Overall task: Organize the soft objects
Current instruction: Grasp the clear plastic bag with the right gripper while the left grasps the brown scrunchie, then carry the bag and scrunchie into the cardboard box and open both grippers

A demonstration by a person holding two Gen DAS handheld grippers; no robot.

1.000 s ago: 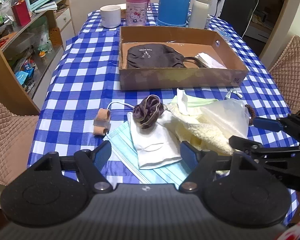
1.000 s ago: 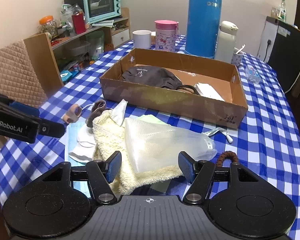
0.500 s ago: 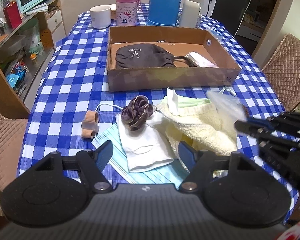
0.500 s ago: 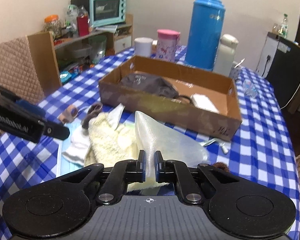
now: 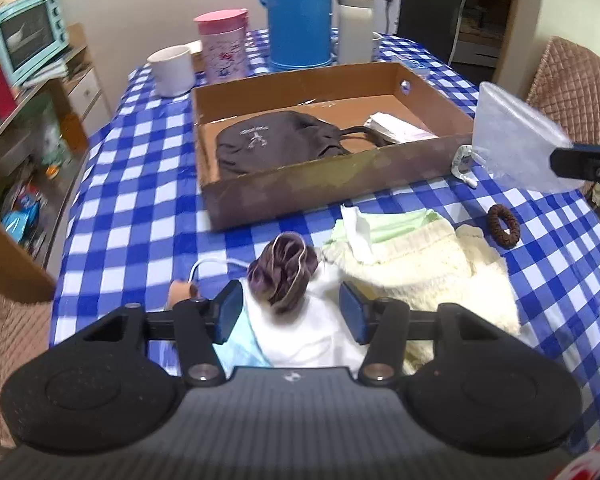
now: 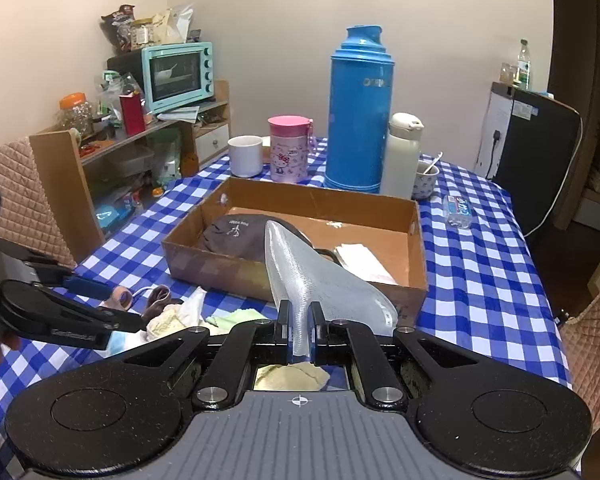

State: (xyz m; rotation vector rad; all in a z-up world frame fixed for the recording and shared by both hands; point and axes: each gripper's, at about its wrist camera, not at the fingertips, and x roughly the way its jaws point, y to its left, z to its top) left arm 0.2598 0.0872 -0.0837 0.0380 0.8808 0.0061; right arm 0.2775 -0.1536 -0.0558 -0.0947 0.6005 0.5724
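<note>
Already the cardboard box holds a dark pouch; the scrunchie, towel and masks remain outside. Narrowing since a second ago, the left gripper flanks the scrunchie, untouched. The right gripper, previously wide, now pinches the lifted plastic bag.

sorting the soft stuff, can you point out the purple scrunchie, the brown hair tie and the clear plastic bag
purple scrunchie (image 5: 283,275), left wrist view, middle of its folds
brown hair tie (image 5: 504,226), left wrist view, on its ring, lower edge
clear plastic bag (image 6: 308,276), right wrist view, its middle
</note>
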